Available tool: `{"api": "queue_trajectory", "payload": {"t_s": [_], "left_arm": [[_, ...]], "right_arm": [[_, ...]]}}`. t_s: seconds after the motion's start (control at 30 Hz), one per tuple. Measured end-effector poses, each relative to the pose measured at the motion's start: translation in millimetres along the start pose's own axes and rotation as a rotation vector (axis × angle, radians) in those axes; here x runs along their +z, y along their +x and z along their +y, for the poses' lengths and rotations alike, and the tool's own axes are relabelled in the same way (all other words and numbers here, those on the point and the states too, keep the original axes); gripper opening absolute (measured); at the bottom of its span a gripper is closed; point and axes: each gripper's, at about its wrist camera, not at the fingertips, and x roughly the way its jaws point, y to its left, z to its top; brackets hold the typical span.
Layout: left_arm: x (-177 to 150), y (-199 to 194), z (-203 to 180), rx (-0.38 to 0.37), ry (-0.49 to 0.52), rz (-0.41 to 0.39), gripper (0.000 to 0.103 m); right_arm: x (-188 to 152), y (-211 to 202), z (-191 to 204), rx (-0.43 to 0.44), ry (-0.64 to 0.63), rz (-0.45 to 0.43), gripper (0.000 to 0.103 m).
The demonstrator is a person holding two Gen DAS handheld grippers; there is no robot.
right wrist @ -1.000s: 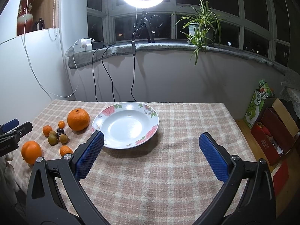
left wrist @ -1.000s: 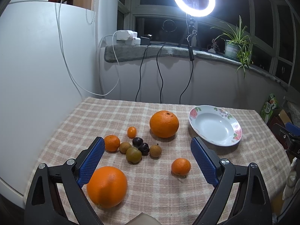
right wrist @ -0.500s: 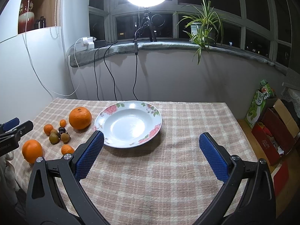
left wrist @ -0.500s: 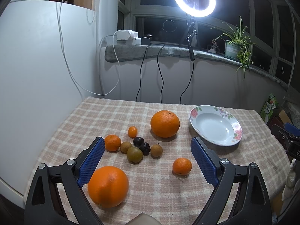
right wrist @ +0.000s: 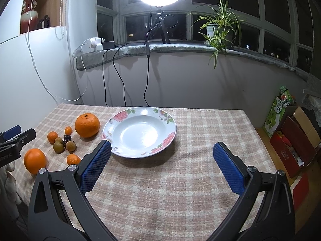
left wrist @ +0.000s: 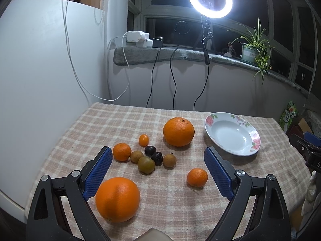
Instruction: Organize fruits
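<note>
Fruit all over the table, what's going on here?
A person holds a two-finger gripper in each hand, and both are open and empty. The left gripper hovers over the loose fruit: a near large orange, a far large orange, small tangerines and a cluster of small brown and dark fruits. The right gripper faces the flowered plate, which holds nothing. No fruit has been sorted yet.
</note>
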Motion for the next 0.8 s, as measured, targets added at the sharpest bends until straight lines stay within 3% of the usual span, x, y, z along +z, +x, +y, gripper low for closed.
{"api": "queue_trajectory", "payload": {"t_s": [0.33, 0.8], "left_arm": [[-2, 1, 4, -0.003, -0.003, 0.003, 0.093], [-13, -2, 27, -0.031, -0.047, 0.026, 0.093]], "right_arm": [[0, 2, 7, 0.010, -0.017, 0.009, 0.103], [-3, 10, 40, 0.094, -0.087, 0.036, 0.103]]}}
